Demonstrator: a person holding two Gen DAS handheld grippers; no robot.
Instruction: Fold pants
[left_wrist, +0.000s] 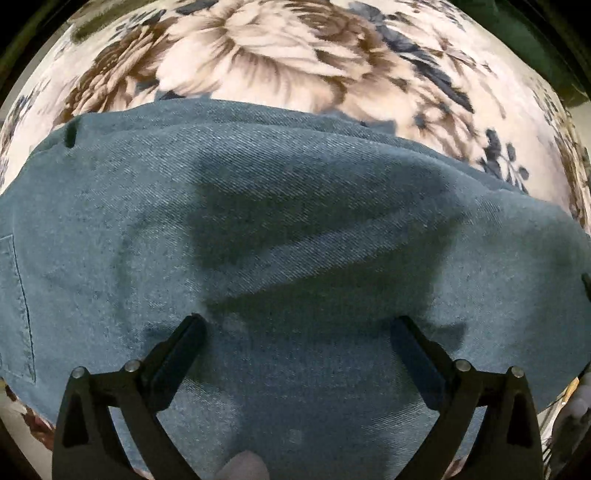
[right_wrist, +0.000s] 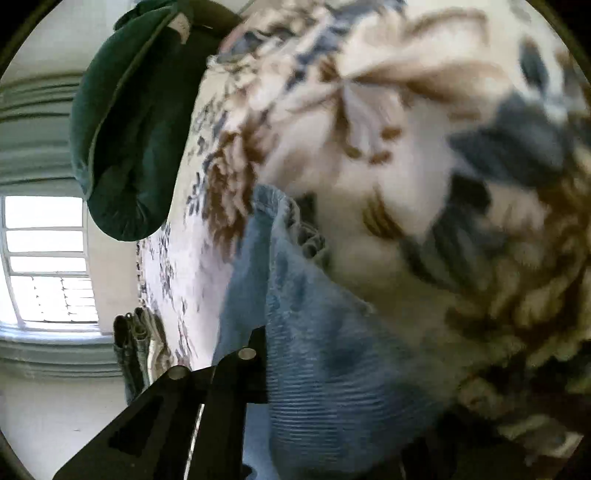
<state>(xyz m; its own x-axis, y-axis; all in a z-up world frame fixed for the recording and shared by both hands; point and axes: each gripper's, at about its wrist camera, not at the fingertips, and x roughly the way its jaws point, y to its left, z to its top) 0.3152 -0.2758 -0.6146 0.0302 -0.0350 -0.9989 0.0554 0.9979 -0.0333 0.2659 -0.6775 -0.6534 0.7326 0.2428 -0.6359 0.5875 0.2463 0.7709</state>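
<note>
Blue denim pants (left_wrist: 295, 240) lie spread on a floral blanket (left_wrist: 277, 55) and fill the lower left wrist view. My left gripper (left_wrist: 299, 332) is open, its two black fingers wide apart just above the denim, holding nothing. In the right wrist view a fold of the same pants (right_wrist: 314, 350) hangs close in front of the camera, hem at the top. My right gripper (right_wrist: 266, 365) shows only its left finger (right_wrist: 236, 373), pressed against the denim; the other finger is hidden behind the cloth. The view is blurred.
The floral blanket (right_wrist: 424, 147) covers the bed. A dark green cushion (right_wrist: 125, 140) lies at the bed's far end. A window (right_wrist: 44, 258) and several hanging garments (right_wrist: 136, 350) stand beyond the bed's edge.
</note>
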